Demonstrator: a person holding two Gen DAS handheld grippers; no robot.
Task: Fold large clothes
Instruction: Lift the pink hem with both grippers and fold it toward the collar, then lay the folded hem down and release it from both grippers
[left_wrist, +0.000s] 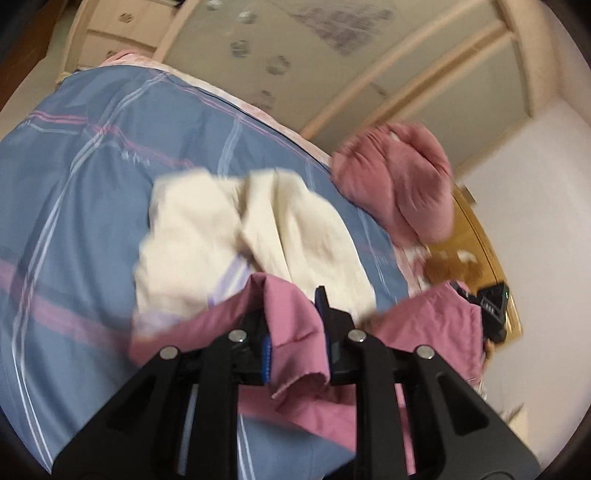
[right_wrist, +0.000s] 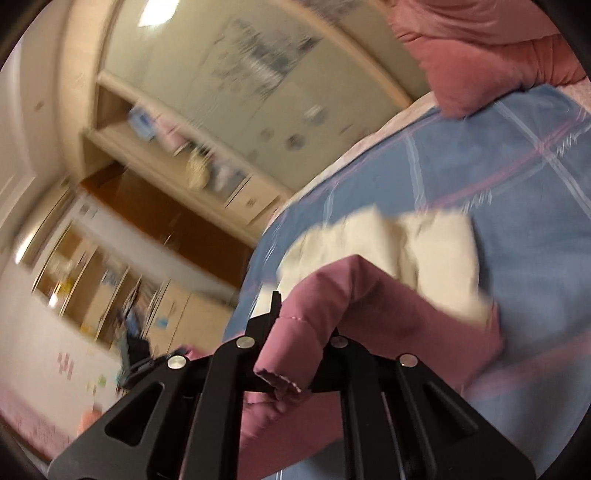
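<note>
Clearly, the pink garment is held up above the blue checked bedcover, clamped at one edge by the left gripper and at another by the right gripper. Beyond it, cream clothing lies on the cover.

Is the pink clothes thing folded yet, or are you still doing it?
Still doing it. Done: the cream garment lies in a rough bundle on the blue bedspread, though blur hides how tidy it is. In hand: both tongs, left and right, are shut on the pink garment, holding it up over the bed. Left: no fold shows in it yet, so it still needs laying flat and folding.
</note>
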